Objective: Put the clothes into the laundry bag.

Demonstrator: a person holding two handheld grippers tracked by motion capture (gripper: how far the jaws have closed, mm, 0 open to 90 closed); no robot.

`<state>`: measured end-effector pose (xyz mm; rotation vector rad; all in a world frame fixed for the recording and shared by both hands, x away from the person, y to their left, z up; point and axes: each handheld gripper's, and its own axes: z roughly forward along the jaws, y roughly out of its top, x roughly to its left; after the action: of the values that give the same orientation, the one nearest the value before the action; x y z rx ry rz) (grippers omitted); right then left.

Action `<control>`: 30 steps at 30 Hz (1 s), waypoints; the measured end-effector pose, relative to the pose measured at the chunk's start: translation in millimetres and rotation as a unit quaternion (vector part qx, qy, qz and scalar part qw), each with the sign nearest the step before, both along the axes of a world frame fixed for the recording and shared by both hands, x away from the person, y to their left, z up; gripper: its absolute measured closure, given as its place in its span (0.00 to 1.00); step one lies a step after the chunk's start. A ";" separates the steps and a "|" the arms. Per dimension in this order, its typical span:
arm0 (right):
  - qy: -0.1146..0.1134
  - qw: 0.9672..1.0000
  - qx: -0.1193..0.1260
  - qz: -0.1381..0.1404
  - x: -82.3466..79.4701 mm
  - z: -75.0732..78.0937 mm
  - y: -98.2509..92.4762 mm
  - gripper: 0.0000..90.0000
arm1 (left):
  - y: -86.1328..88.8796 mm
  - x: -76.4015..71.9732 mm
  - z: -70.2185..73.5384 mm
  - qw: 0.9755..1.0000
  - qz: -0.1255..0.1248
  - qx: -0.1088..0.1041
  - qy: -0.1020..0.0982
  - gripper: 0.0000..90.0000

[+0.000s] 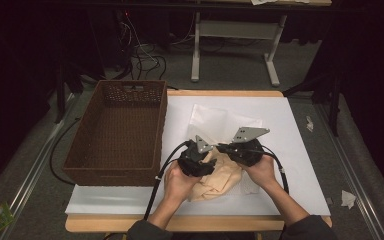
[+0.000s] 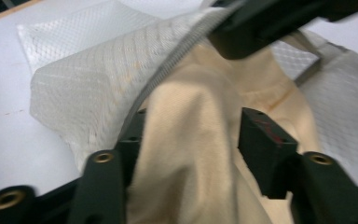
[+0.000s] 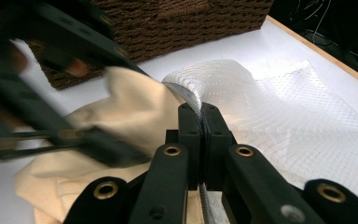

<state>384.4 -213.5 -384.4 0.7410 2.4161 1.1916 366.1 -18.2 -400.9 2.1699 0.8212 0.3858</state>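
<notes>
The cream cloth [image 1: 219, 176] lies bunched on the white worktop [image 1: 290, 150] near the person's edge, its far end tucked into the mouth of a white mesh bag [image 1: 215, 122]. The left tongs [image 2: 191, 140] stand spread with a fold of cloth between the jaws, the pads not pressing it. The right tongs [image 3: 199, 135] are pressed together on the bag's zippered rim, holding the mouth up. By my judgement the stuffing is partly done (most of the cloth is outside). Farther left, the brown wicker basket [image 1: 117, 165] holds nothing visible.
</notes>
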 end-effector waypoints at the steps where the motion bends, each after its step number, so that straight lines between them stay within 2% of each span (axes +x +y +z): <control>1: -0.002 1.000 0.001 -0.001 0.6 0.0 -0.2 0.99 | 2.4 -3.4 1.7 1.000 -0.002 0.002 -0.001 0.48; 4: -0.004 1.000 0.004 -0.003 1.2 0.7 -0.2 0.99 | 8.6 -12.1 3.5 1.000 -0.007 -0.001 -0.002 0.42; 8: -0.003 1.000 0.004 -0.003 1.3 0.3 -0.5 0.99 | 13.2 -17.8 -2.1 1.000 -0.016 -0.007 0.017 0.36; 14: -0.001 1.000 0.002 0.000 1.8 -1.1 1.2 0.99 | -2.1 -18.4 -20.7 0.999 -0.028 0.015 0.022 0.32; 16: 0.000 1.000 0.002 0.000 1.8 -2.1 1.5 0.99 | -8.4 -19.1 -26.8 0.999 -0.025 0.023 0.009 0.33; 25: 0.006 1.000 -0.001 -0.004 2.0 -6.2 0.1 0.99 | -18.3 -10.1 -44.2 0.998 -0.022 0.044 0.032 0.29; 28: 0.006 1.000 -0.001 -0.003 2.2 -8.3 -1.1 0.99 | -22.4 -9.6 -51.4 0.998 -0.019 0.058 0.025 0.30; 30: 0.008 1.000 0.000 -0.005 1.8 -9.0 -2.0 0.99 | -25.2 -11.5 -54.4 0.997 -0.007 0.077 0.001 0.39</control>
<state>386.1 -215.5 -393.4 0.7644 2.4215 1.1858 354.6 -43.4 -455.3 2.3181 0.8003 0.4523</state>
